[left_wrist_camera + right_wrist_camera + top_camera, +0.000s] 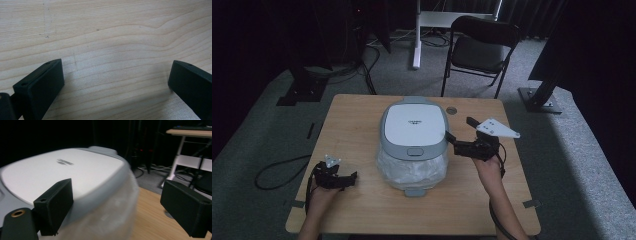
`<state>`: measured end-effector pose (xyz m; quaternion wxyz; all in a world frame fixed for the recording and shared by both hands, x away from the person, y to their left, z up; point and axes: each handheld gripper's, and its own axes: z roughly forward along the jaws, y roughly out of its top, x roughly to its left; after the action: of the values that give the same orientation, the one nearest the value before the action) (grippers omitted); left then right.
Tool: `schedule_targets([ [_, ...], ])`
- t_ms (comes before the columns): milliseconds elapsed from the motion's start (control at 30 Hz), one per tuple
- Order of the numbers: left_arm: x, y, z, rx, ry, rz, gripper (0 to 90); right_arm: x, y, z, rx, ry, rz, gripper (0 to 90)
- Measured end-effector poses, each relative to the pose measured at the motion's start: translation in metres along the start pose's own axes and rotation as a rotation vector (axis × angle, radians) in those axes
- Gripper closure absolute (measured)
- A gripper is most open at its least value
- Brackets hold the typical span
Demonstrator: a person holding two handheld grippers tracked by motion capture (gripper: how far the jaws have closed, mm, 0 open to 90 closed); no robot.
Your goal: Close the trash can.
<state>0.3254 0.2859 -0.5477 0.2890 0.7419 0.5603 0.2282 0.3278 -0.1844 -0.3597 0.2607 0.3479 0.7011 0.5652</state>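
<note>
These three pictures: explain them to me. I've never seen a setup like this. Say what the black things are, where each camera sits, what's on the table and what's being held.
A person sits at a wooden table with a hand-held black two-jaw tool in each hand. The high view looks down from above the person. On the table stands a cooker with a white lid.

The left tool rests near the table's left edge. Its own camera sees open jaws over bare wood.

The right tool is raised beside the cooker's right side. Its own camera looks between open jaws at the lid's edge.

Neither tool holds anything.
</note>
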Motion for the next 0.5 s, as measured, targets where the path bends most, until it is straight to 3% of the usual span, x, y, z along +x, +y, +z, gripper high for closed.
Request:
schedule_targets([
  [500,0.000,0.000,0.000,-0.001,0.001,0.000,1.2,-0.025,-0.026,-0.013,0.014,-0.083,0.063,10.6],
])
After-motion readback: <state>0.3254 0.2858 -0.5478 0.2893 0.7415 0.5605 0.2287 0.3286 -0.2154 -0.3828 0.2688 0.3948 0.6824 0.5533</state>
